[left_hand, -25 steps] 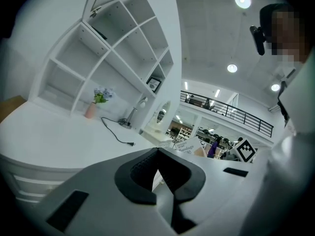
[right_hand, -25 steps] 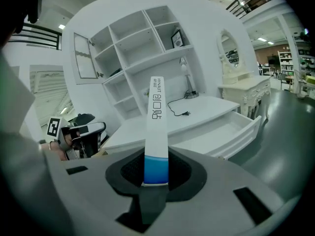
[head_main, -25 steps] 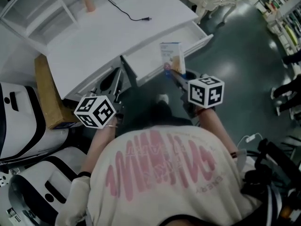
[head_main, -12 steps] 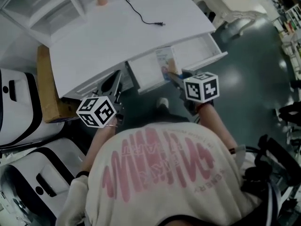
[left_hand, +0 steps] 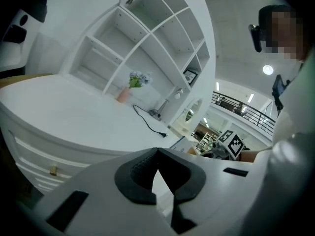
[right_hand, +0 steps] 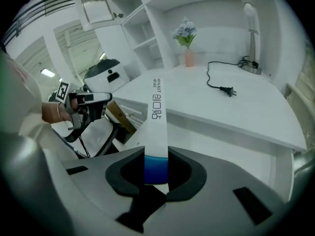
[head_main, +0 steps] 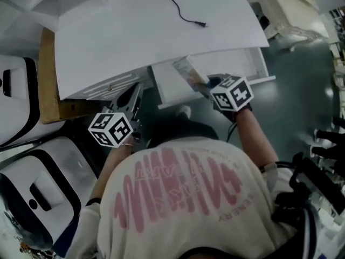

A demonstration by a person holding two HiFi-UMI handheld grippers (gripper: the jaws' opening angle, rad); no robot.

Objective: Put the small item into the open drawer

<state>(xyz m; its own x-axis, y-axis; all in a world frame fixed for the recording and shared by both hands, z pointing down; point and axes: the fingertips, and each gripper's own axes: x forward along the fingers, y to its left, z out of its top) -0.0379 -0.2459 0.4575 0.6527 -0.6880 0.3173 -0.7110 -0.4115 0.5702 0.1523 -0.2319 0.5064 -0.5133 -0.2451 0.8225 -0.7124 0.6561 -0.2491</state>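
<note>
The small item is a flat white box with a blue end (head_main: 187, 70). My right gripper (head_main: 204, 85) is shut on its blue end and holds it tilted over the open white drawer (head_main: 171, 88) of the white desk (head_main: 135, 36). In the right gripper view the box (right_hand: 157, 107) stands edge-on between the pads of the right gripper (right_hand: 156, 156). My left gripper (head_main: 133, 93) hangs below the desk's front edge, left of the drawer. In its own view the left gripper (left_hand: 156, 154) has its tips together with nothing between them.
A black power cable with a plug (head_main: 186, 12) lies on the desk top. A cardboard box (head_main: 49, 80) and white machines (head_main: 19, 107) stand at the left. White shelves, a flower vase (right_hand: 187, 45) and a lamp (right_hand: 250, 28) are at the desk's back.
The right gripper has carried the box down from upright in front of the desk to a flatter tilt over the open drawer. The left gripper has stayed near the desk's front edge.
</note>
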